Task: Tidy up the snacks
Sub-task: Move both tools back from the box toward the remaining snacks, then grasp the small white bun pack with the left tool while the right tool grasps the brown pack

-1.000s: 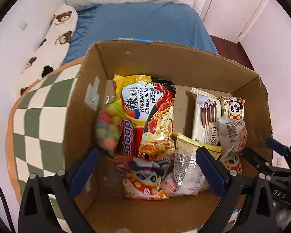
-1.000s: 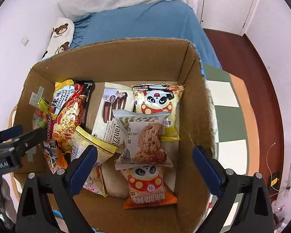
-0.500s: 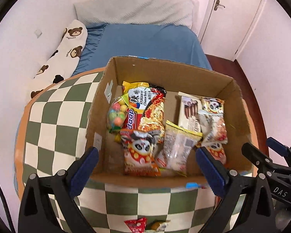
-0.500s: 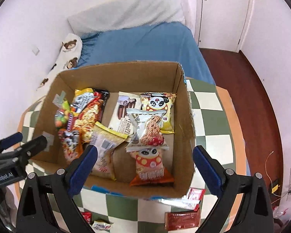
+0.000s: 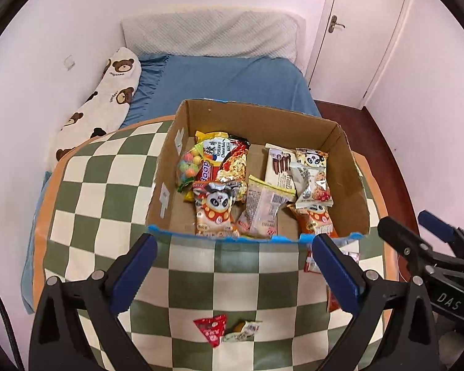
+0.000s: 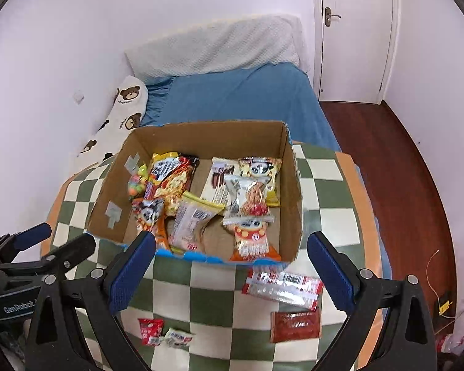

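Left wrist view: both grippers have drawn back from over the cardboard box (image 5: 352, 185) since a second ago, so the tabletop in front now shows; loading looks paused, not finished. Left gripper (image 5: 232, 273) wide open, empty. Right gripper (image 6: 230, 273) wide open, empty.

Box contents: ramen packet (image 5: 232, 160), candy-ball bag (image 5: 187, 167), panda snack bags (image 5: 215, 207), wafer pack (image 5: 278, 167), oat cookie pack (image 5: 314, 185).

Loose on checkered table (image 6: 216, 296): red-and-clear packet (image 6: 281, 286), dark red sachet (image 6: 295, 326), small red packet (image 6: 150, 330), small wrapper (image 6: 178, 337), possibly a candy.
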Tool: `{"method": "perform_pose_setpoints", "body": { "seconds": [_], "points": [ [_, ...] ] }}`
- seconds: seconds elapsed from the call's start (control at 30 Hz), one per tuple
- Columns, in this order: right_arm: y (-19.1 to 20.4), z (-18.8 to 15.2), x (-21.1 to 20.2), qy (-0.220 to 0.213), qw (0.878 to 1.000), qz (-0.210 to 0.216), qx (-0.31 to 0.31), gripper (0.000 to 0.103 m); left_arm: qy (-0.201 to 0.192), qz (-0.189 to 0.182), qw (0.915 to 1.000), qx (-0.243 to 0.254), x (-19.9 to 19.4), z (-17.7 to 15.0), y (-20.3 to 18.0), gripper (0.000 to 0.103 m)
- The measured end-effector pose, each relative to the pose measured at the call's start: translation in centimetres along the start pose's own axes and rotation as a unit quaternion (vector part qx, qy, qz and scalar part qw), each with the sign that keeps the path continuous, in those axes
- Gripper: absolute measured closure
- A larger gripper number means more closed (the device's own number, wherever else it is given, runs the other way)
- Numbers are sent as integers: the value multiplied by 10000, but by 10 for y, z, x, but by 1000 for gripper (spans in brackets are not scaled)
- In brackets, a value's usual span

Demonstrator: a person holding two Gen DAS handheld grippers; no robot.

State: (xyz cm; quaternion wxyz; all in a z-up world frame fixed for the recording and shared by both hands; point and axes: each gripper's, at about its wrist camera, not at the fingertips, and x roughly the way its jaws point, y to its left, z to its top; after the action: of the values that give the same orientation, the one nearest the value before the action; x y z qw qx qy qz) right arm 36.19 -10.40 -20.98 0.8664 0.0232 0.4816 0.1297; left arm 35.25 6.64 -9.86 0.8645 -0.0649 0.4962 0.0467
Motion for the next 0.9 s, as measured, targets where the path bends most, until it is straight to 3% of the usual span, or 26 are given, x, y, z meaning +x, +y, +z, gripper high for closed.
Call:
{"method": "perform_pose_setpoints", "body": {
  "seconds": [0.13, 0.27, 0.43, 0.53, 0.6, 0.73, 0.9],
  "points": [
    [-8, -33, 9, 365, 9991, 158, 121, 3, 226, 112, 9997, -12, 5, -26, 4, 0],
    [-31, -70, 35, 896, 9948, 215, 443, 3, 943, 66, 9952, -241, 40, -66, 14, 0],
    [-70, -114, 66, 1460, 9851, 162, 898, 3, 1536, 97, 9876, -322, 83, -114, 19, 0],
    [-91, -129, 81, 1659, 9805, 110, 1048, 3, 1628, 3, 9866, 146, 101, -135, 1, 6],
    [-104, -137, 93, 1781, 9777, 27, 1116, 3, 1707, 78, 9834, 601, 114, -143, -15, 25],
    [-117, -144, 117, 1980, 9742, -116, 1080, 3, 2082, 204, 9675, 1423, 150, -163, -48, 28],
    [-124, -149, 157, 2371, 9656, -362, 1003, 3, 2343, 428, 9516, 1944, 180, -178, -73, 30]
  ]
}}
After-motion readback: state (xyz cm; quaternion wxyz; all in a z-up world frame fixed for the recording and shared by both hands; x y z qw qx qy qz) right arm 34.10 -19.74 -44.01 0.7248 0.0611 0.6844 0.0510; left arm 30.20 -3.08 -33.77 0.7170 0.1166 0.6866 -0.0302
